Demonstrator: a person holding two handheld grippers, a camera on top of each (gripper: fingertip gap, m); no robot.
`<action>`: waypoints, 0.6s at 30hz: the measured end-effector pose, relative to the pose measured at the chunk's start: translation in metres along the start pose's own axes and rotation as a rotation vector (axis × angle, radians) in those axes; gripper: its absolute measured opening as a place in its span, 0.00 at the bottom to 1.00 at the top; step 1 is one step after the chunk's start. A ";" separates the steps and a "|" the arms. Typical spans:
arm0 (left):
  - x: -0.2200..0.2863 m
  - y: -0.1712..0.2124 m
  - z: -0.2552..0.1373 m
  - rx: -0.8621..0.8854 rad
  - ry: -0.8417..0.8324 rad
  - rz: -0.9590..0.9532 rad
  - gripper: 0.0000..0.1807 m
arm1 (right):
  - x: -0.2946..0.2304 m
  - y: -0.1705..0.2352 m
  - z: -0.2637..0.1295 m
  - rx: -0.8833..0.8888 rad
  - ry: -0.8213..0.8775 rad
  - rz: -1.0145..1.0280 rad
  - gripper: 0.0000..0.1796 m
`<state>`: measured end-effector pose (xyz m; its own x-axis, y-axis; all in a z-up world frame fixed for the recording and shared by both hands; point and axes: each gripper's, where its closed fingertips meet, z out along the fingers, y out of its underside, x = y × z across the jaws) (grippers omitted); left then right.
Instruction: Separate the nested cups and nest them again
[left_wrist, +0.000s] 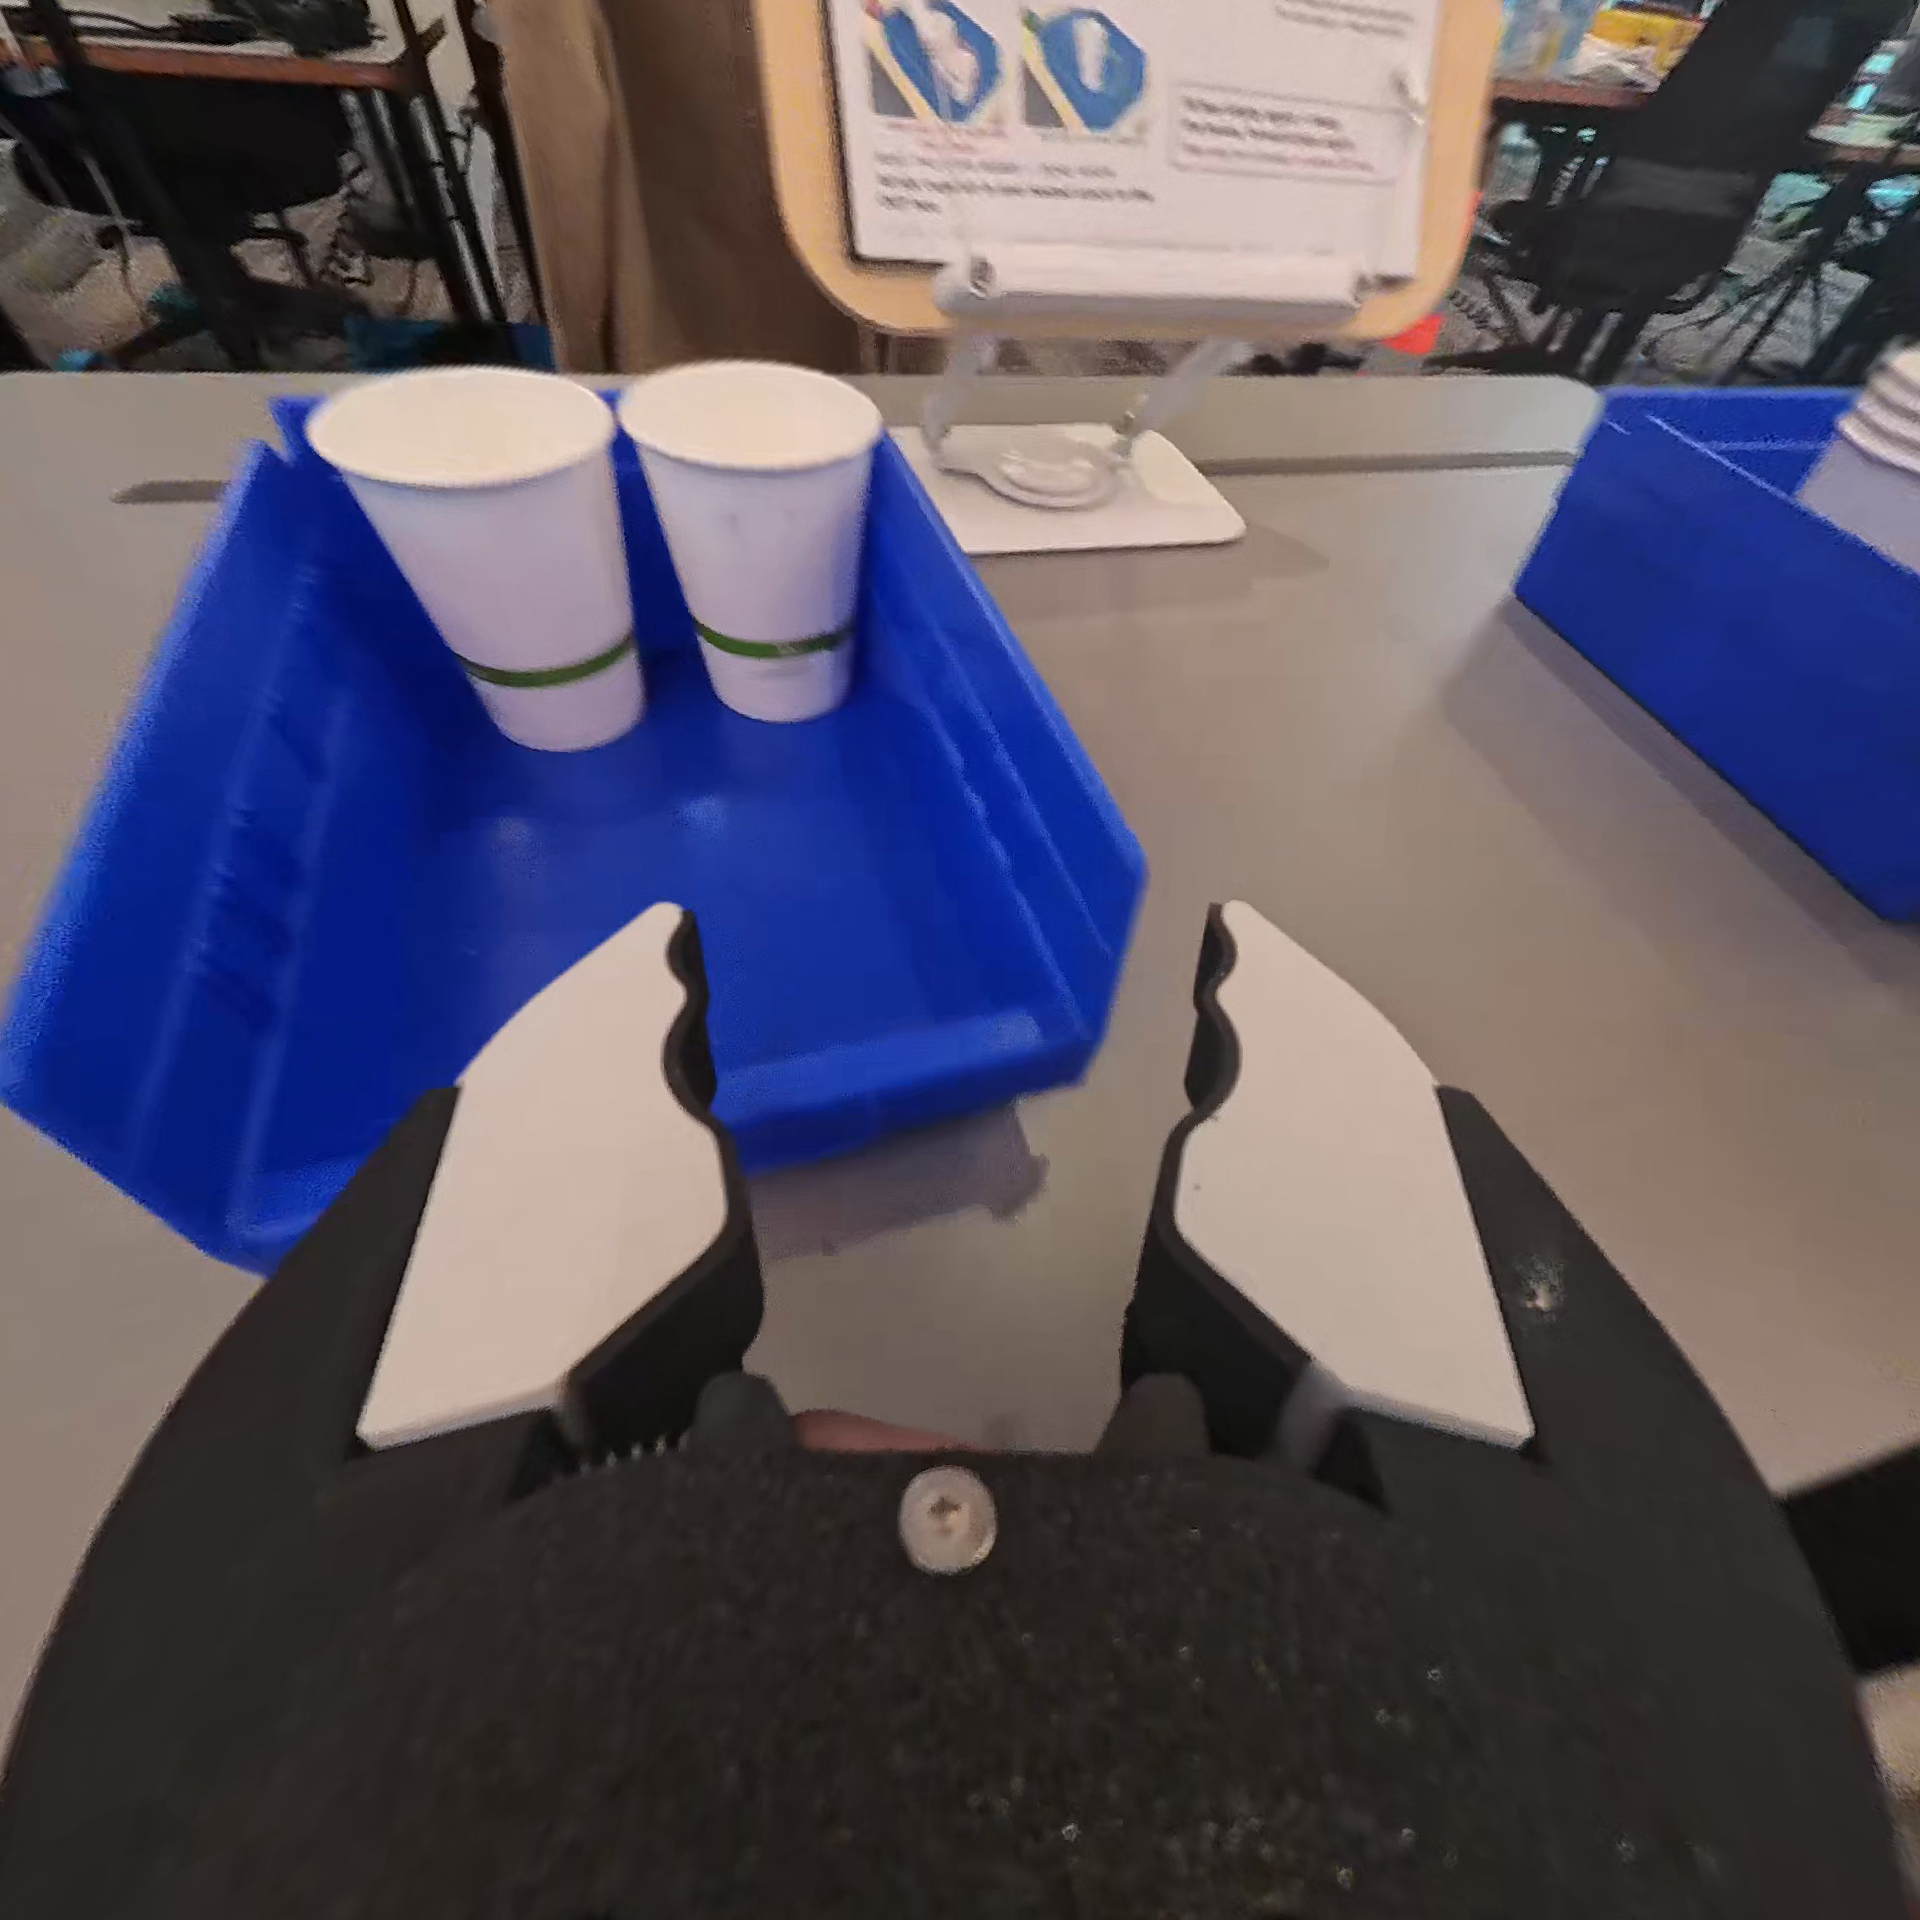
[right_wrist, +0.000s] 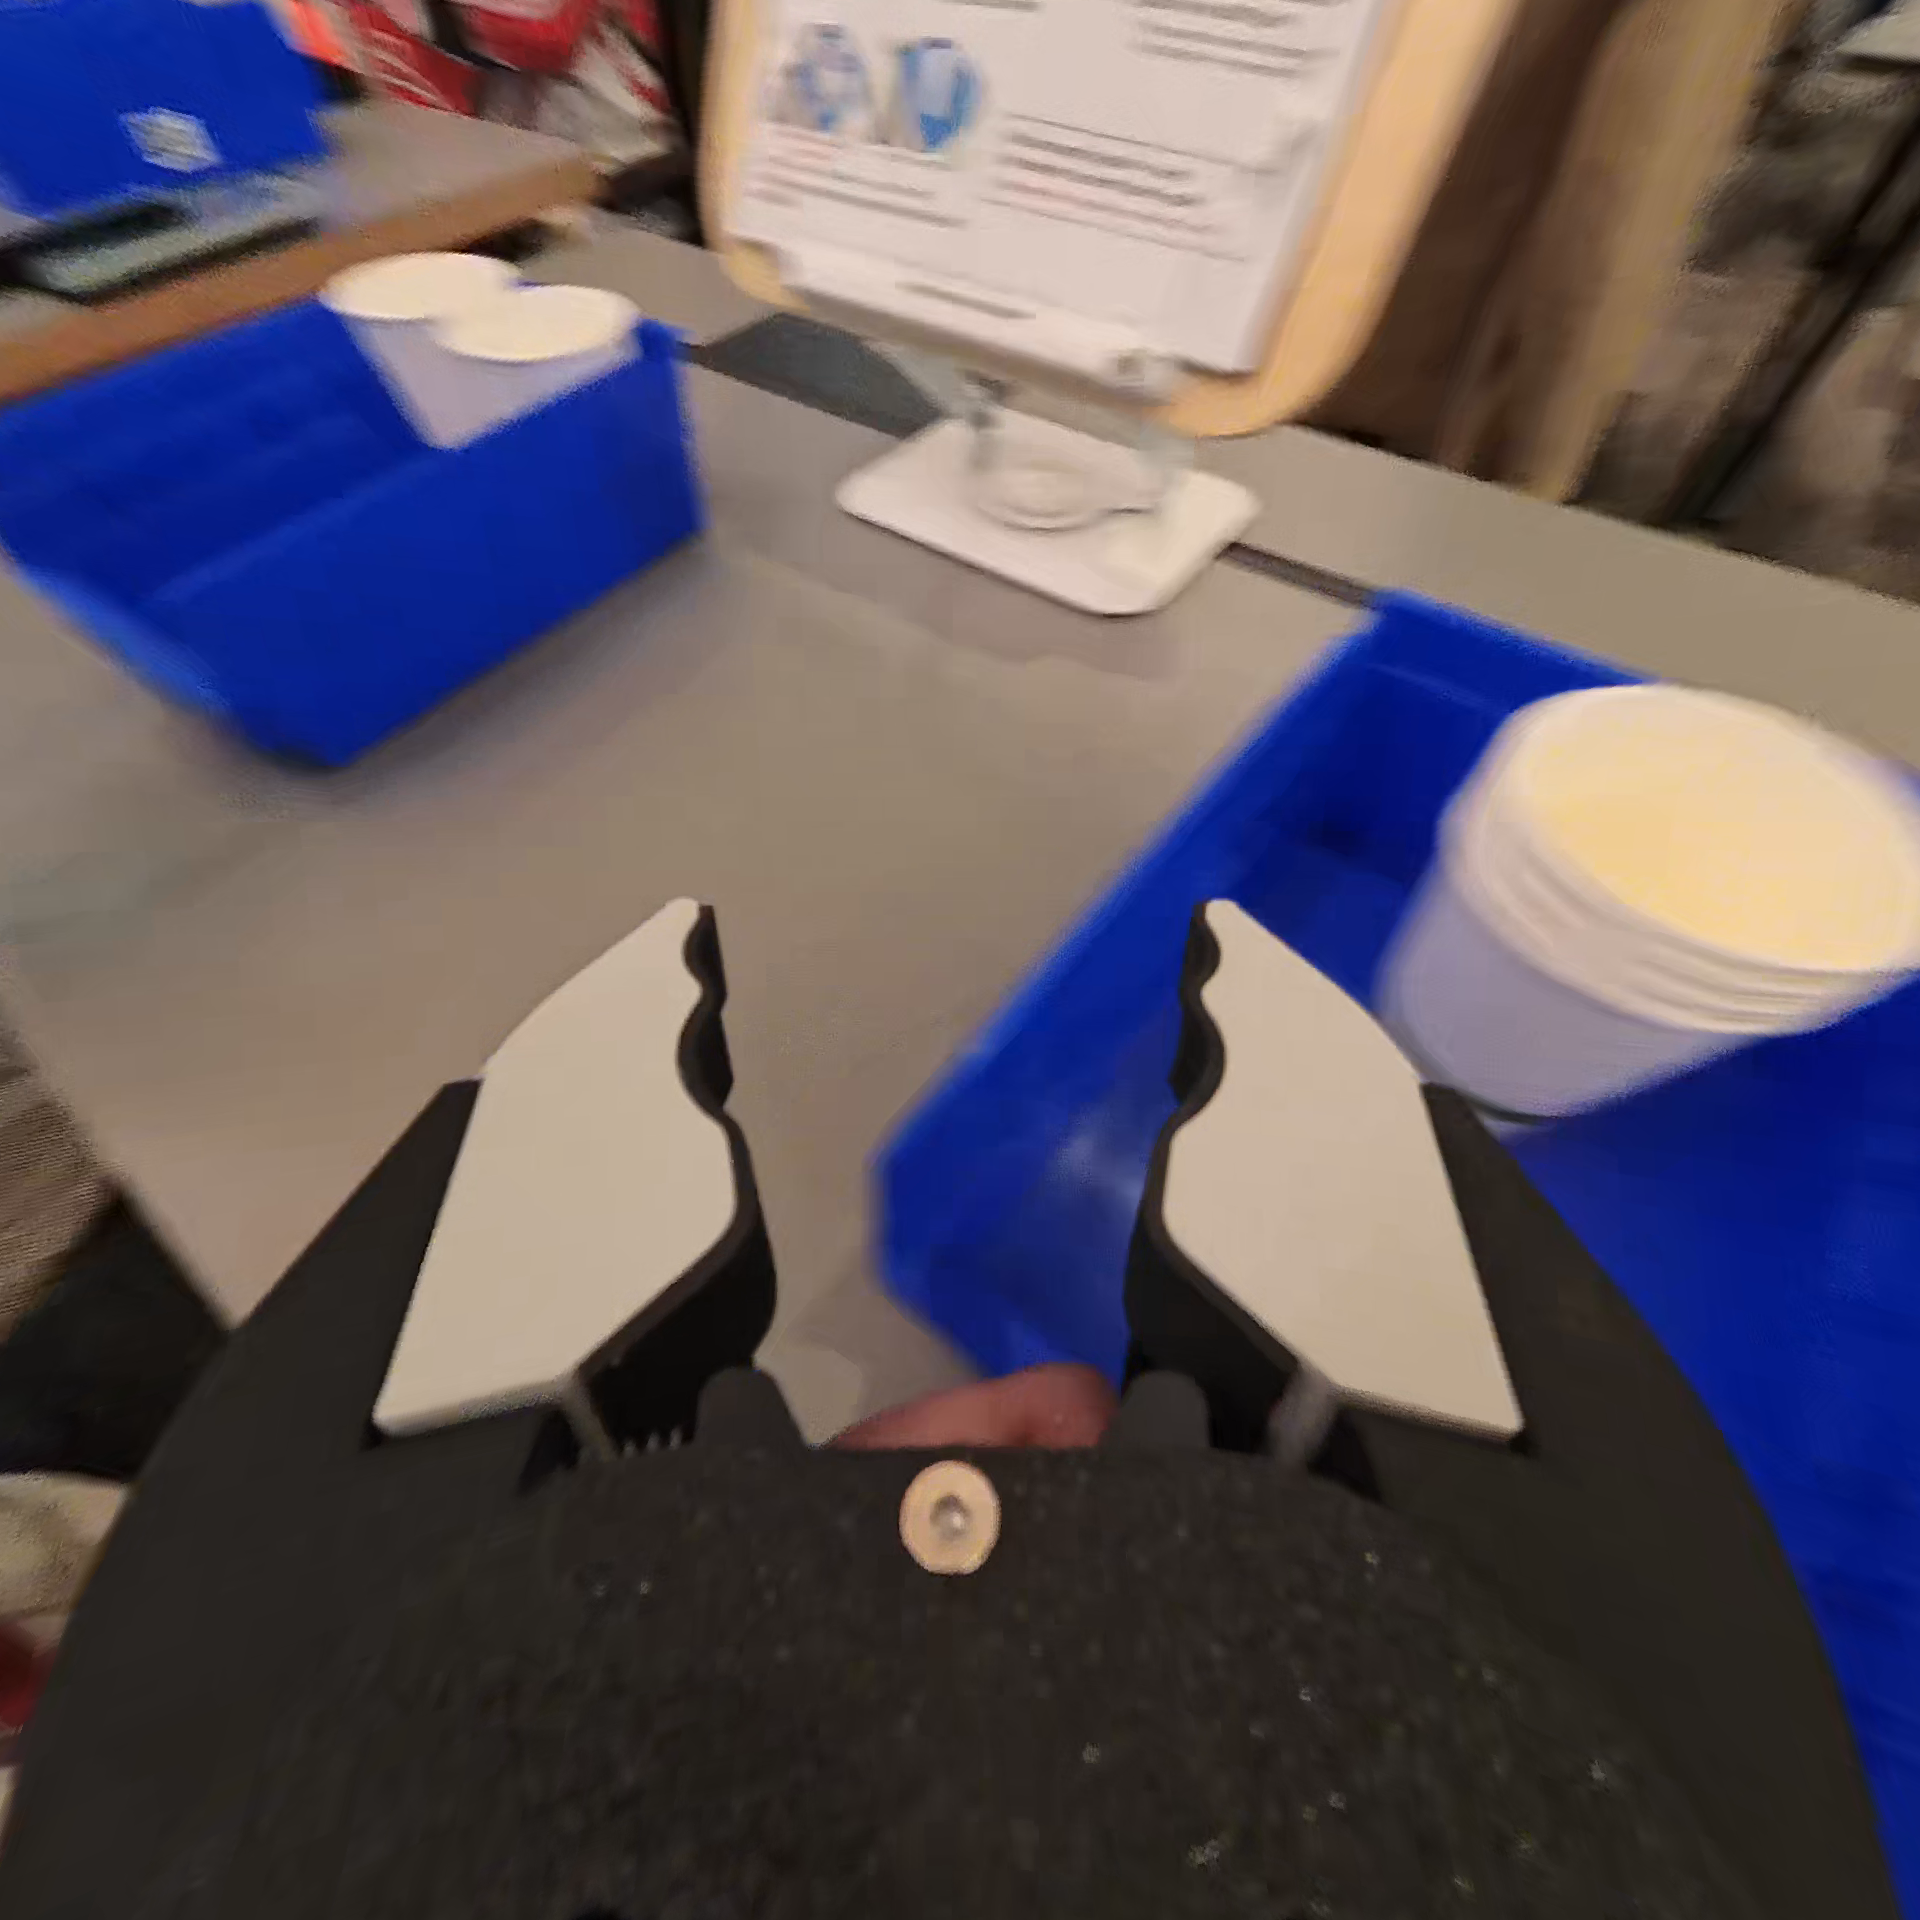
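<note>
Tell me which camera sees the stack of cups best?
The right wrist view. The stack sits close there in the right bin, showing its open top and layered rims, though blurred. The left wrist view catches only a sliver of it at the right edge.

Printed sheet (left_wrist: 1132, 114) w/ blue pics on wooden stand (left_wrist: 800, 208), far centre: text too blurred to read. Green band w/ tiny print on each of two white cups (left_wrist: 488, 561) in left blue bin (left_wrist: 935, 665): illegible. White sticker (right_wrist: 166, 140) on far-left blue bin (right_wrist: 249, 94): blurred.
</note>
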<state>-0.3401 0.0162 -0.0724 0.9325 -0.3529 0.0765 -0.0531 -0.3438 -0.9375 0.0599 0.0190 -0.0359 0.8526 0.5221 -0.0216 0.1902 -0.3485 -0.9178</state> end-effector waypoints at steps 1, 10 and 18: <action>-0.012 -0.011 0.007 -0.002 -0.025 -0.007 0.50 | -0.028 0.007 0.005 0.013 -0.061 0.017 0.47; -0.069 -0.041 0.146 -0.124 0.028 -0.054 0.51 | -0.156 0.045 0.029 0.011 -0.390 0.190 0.44; -0.071 -0.041 0.214 -0.145 0.004 -0.015 0.52 | -0.125 0.052 0.003 0.031 -0.348 0.259 0.42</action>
<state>-0.3277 0.2419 -0.1125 0.9322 -0.3501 0.0921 -0.0903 -0.4713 -0.8773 -0.0386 -0.0621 -0.0825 0.6546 0.6536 -0.3799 -0.0276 -0.4815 -0.8760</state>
